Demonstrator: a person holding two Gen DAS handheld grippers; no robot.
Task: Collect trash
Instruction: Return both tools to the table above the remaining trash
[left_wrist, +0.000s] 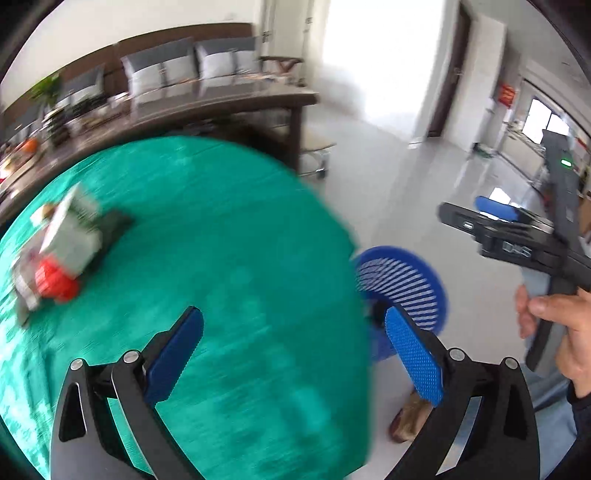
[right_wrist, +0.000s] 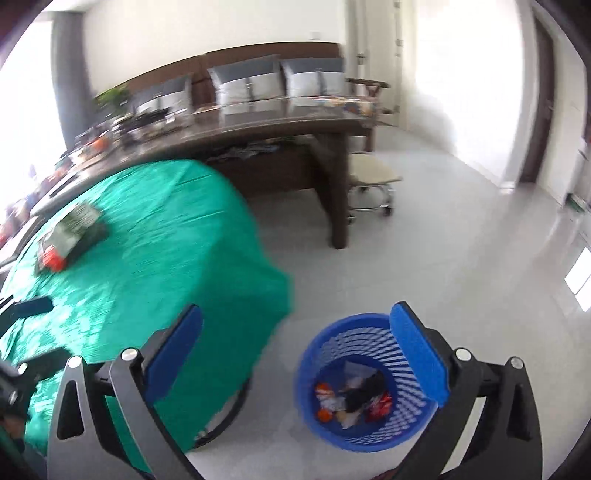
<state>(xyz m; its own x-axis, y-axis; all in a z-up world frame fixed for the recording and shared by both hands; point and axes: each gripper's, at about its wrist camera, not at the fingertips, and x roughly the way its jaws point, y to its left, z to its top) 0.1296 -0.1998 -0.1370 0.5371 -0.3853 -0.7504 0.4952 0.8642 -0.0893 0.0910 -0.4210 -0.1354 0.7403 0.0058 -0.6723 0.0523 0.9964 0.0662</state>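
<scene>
Left hand-held gripper (left_wrist: 293, 354): jaws fully spread, nothing between the pads, positioned over the green-covered bench (left_wrist: 229, 240). Right hand-held gripper (right_wrist: 295, 354): jaws fully spread, empty, positioned above the floor (right_wrist: 461, 240) at the bench edge. The blue slatted basket (right_wrist: 314, 373) stands on the floor directly below the right jaws and contains wrappers. The remaining trash pile (left_wrist: 59, 251), a carton and red packaging, lies on the bench, far left, well apart from both units.

Blue slatted bin (right_wrist: 364, 384) on floor holding wrappers, blurred cartons (left_wrist: 61, 251) on green table (left_wrist: 229, 258)
</scene>
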